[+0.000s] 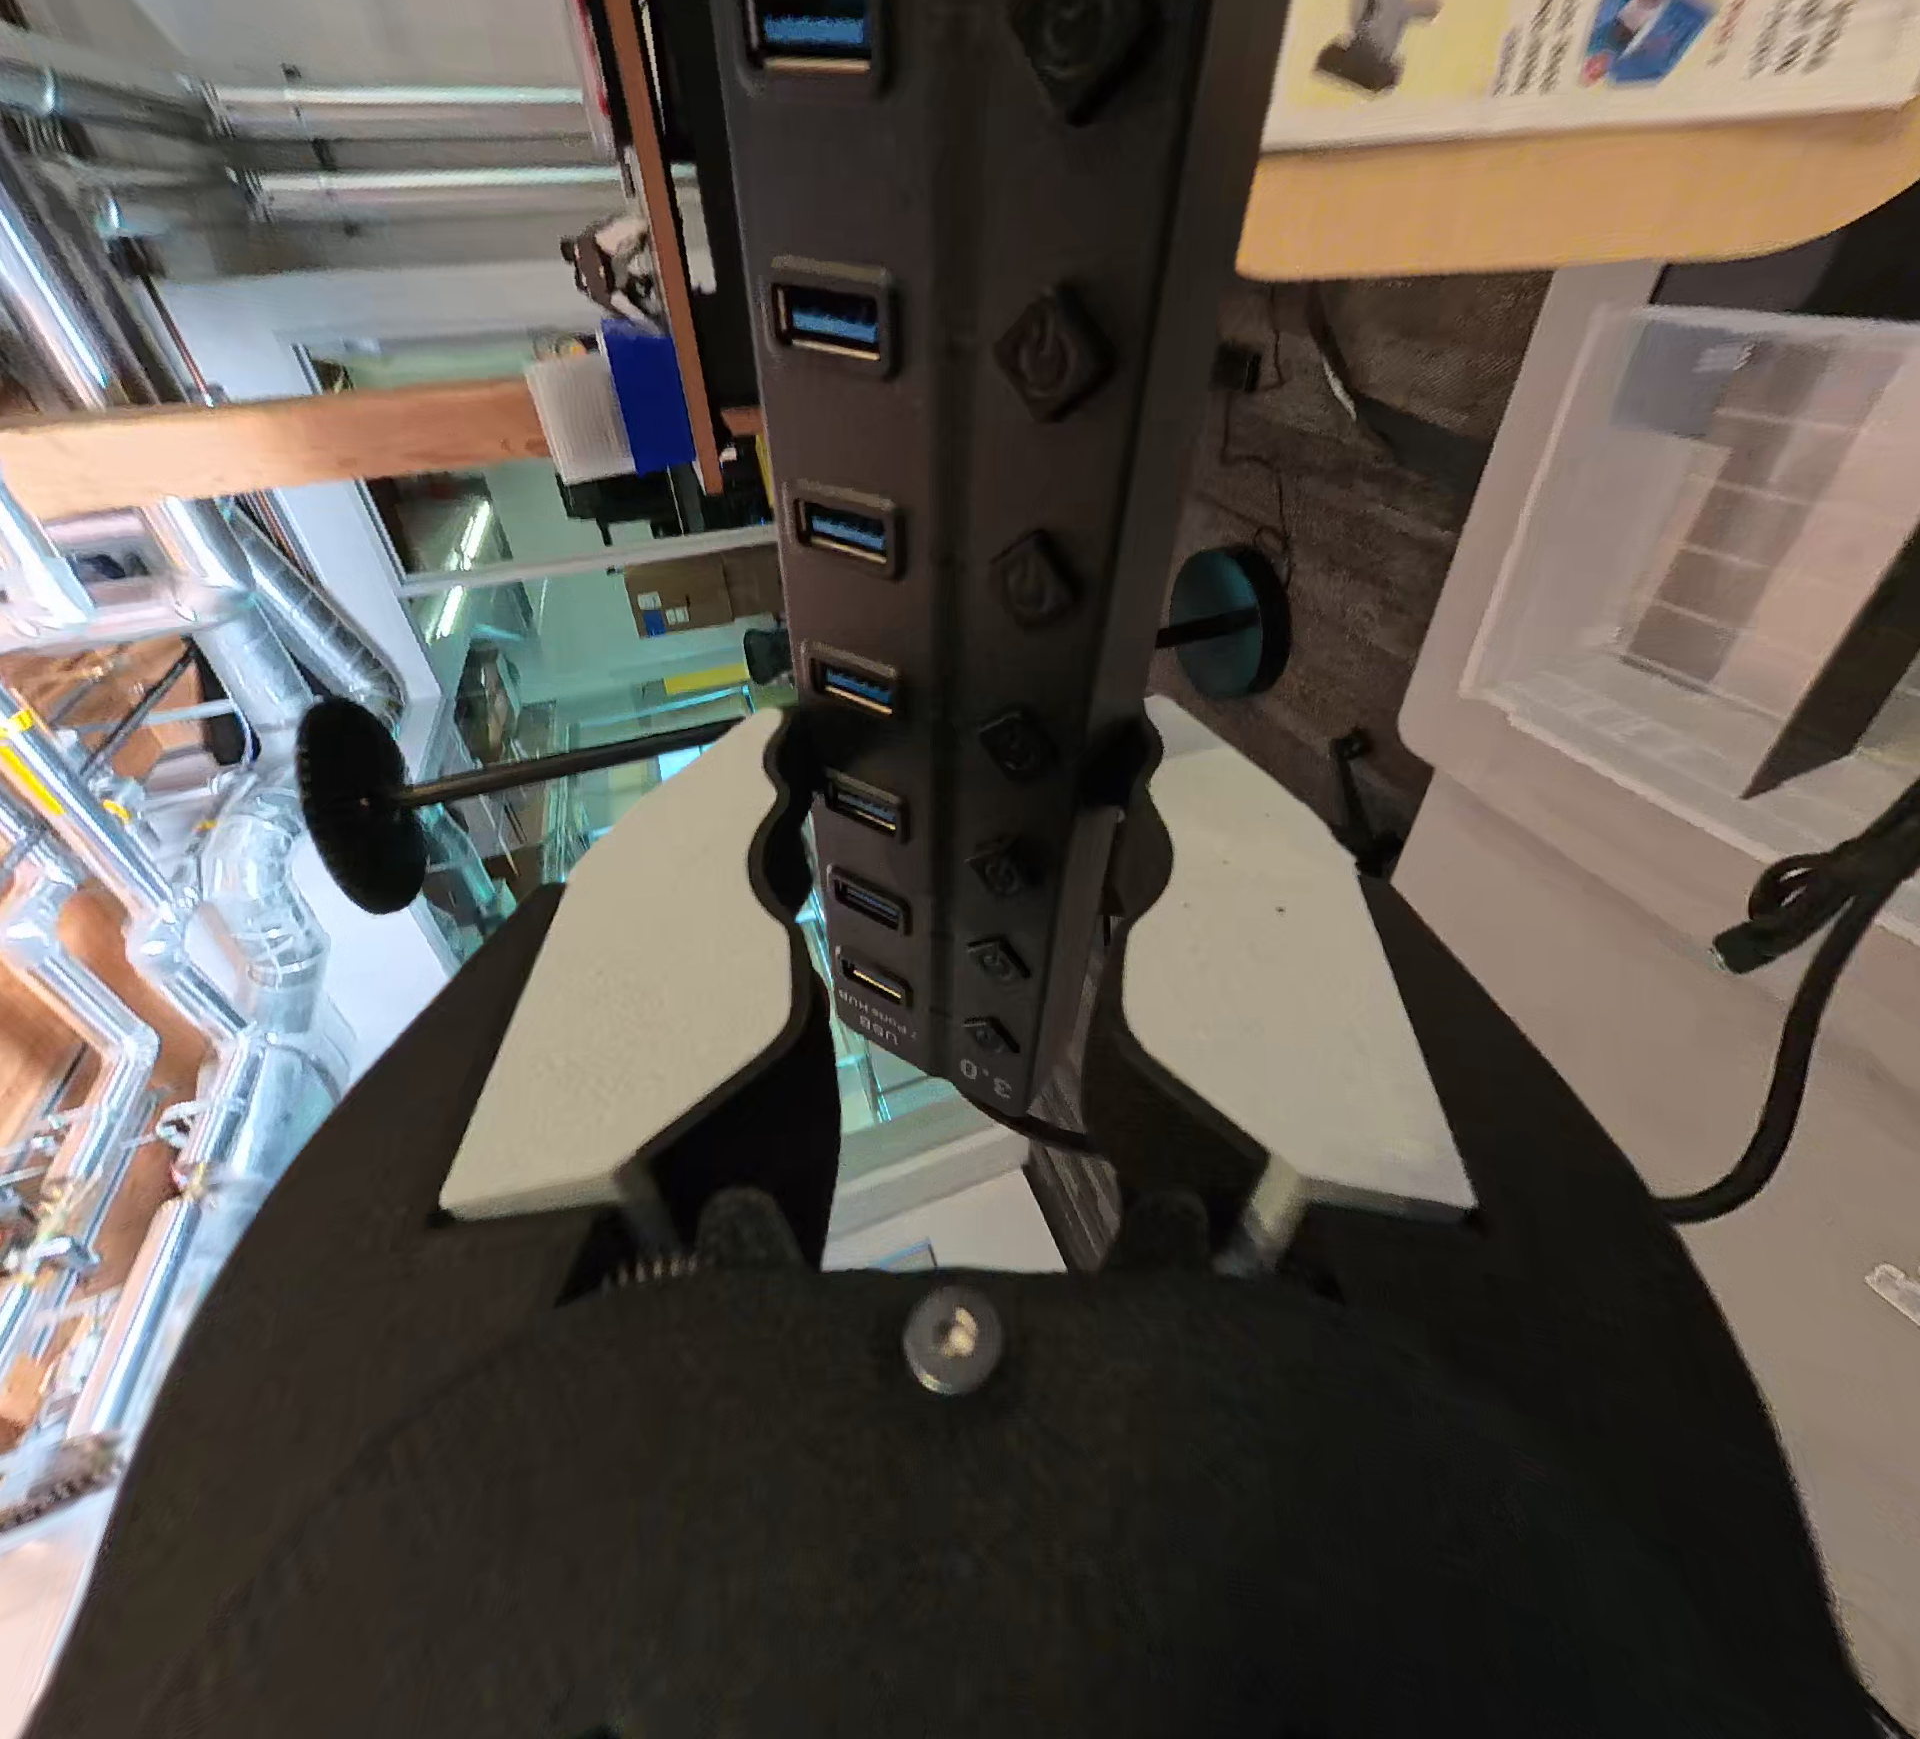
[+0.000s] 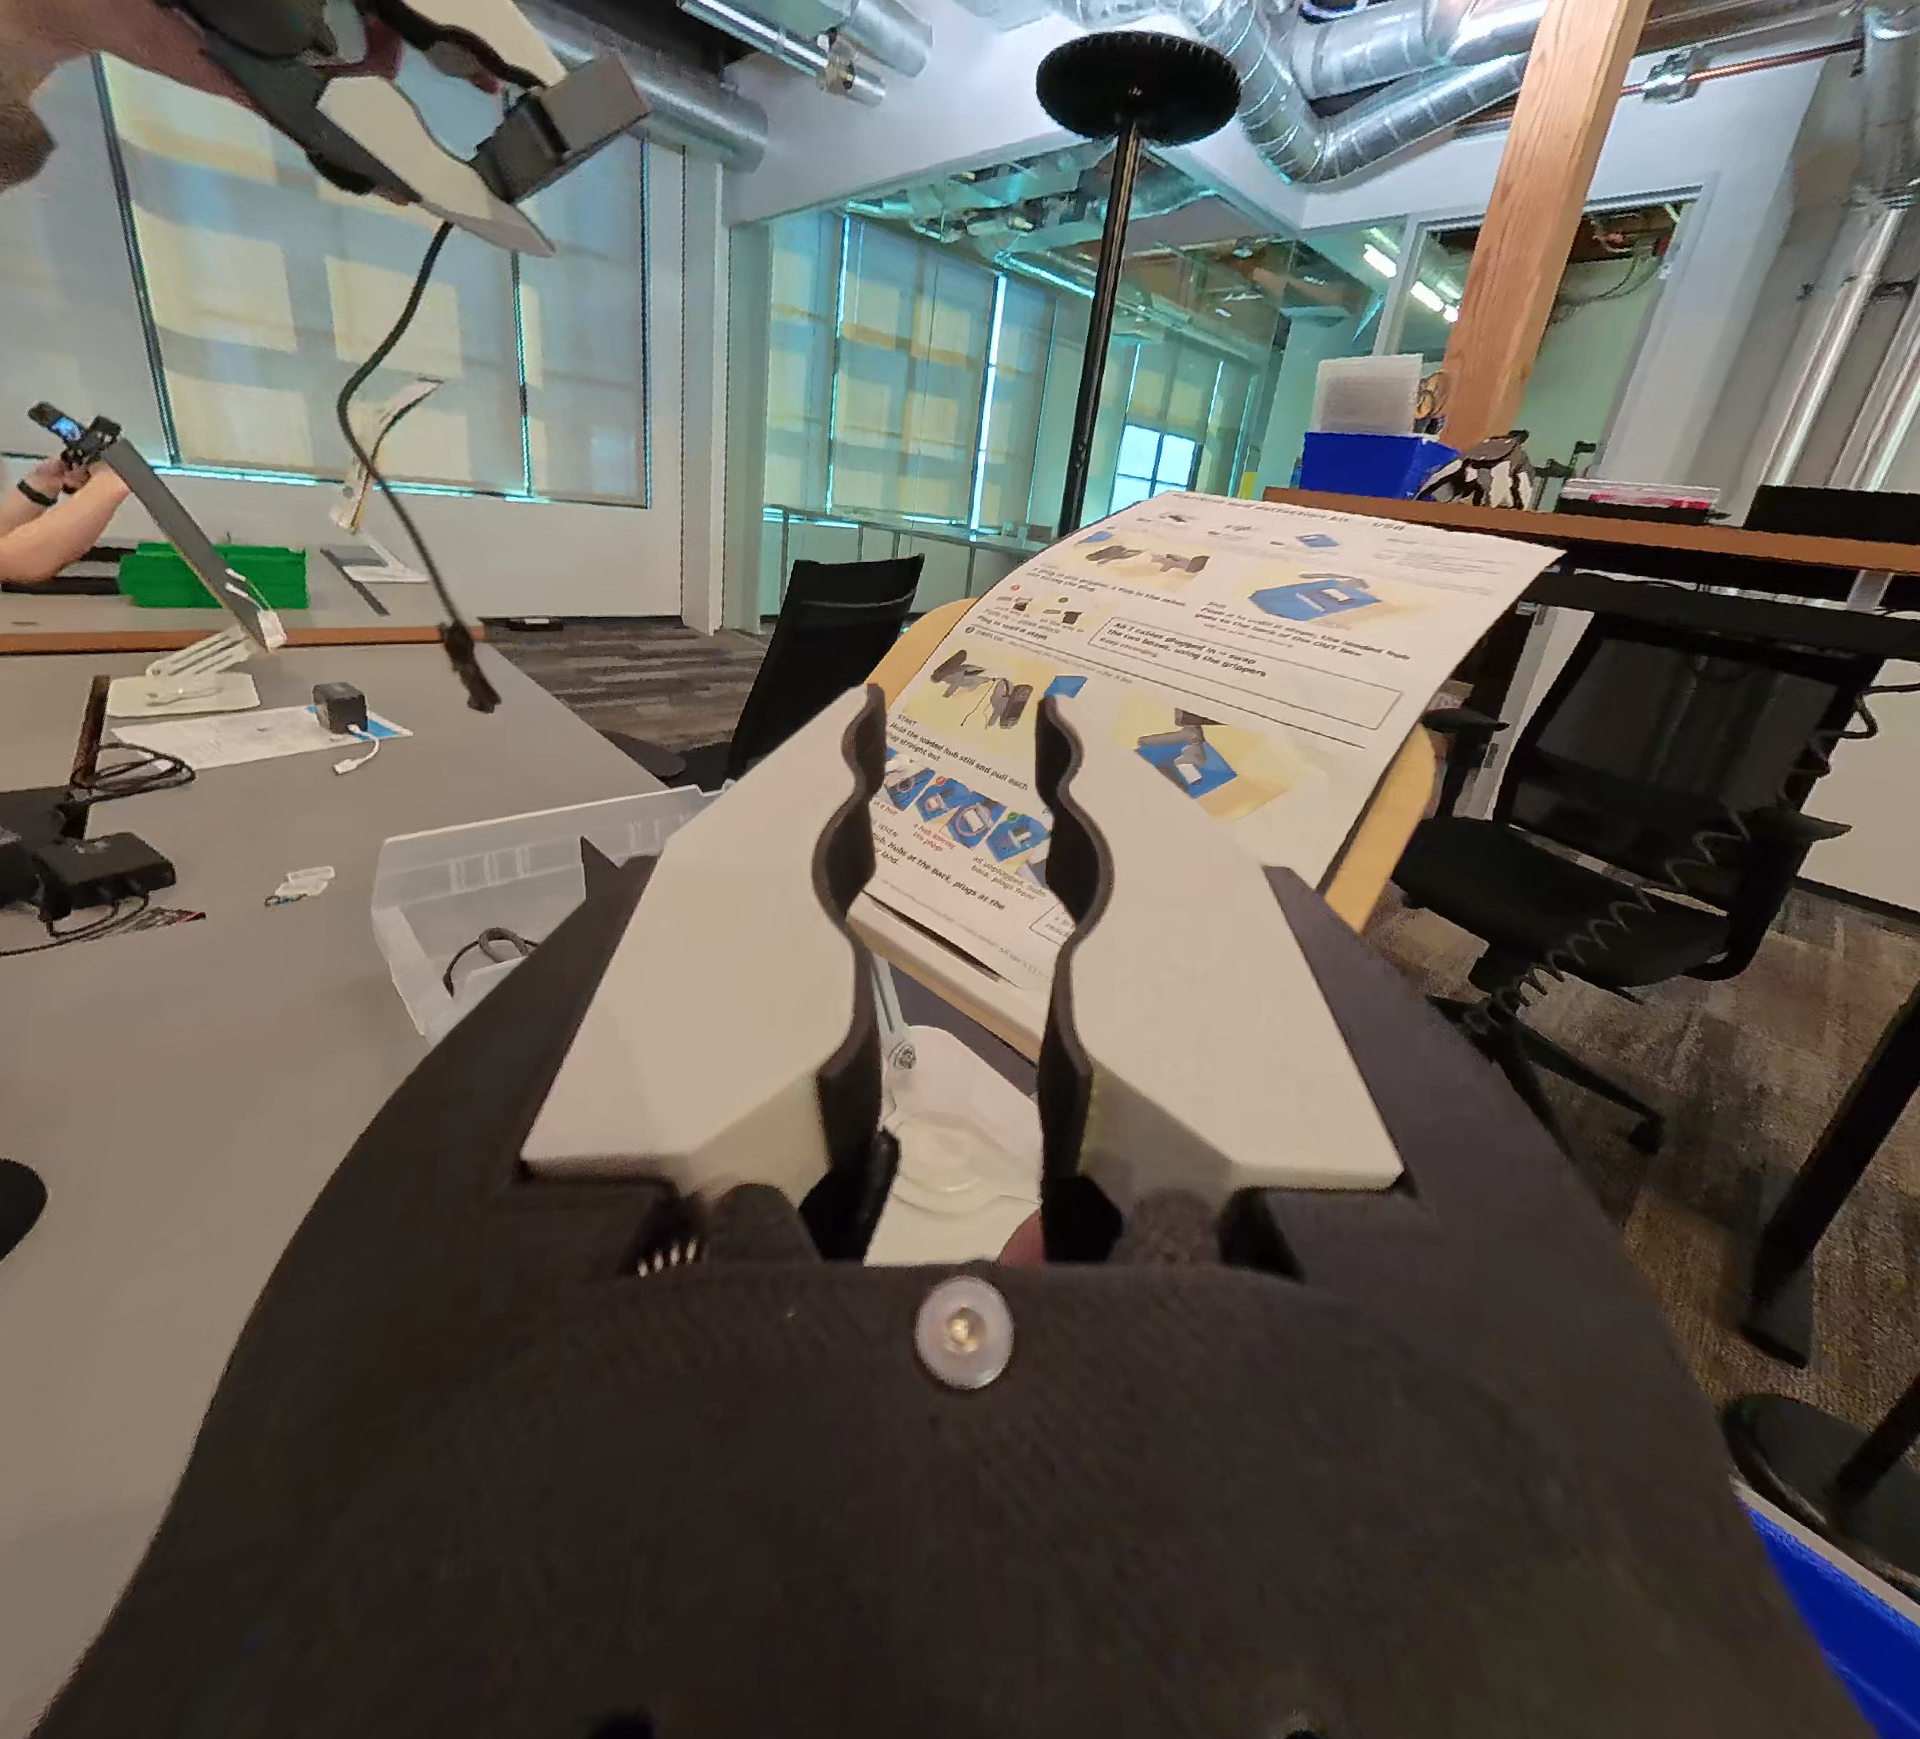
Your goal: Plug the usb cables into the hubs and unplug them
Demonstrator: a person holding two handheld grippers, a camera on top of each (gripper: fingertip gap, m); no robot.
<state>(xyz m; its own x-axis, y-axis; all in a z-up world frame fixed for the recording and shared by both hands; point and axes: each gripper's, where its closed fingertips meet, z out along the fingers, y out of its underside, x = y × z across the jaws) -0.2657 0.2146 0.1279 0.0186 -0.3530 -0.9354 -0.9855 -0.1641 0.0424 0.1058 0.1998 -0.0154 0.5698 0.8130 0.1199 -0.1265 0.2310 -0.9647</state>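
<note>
Your L gripper [image 1: 961, 780] pinches the hub [image 1: 966, 401] — all ports empty; R gripper [image 2: 961, 796] spread, holds nothing — plugging's left.

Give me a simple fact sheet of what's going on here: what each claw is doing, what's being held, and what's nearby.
left gripper: shut on the black hub, held up in the air
hub: long black strip, a row of blue sockets beside a row of buttons; no plug in any socket that shows
hub's cord: hangs loose, plug end dangling above the grey table
right gripper: open, holding nothing
instruction sheet: propped up just beyond the right gripper
clear plastic bin: on the table, a dark cable inside
</note>
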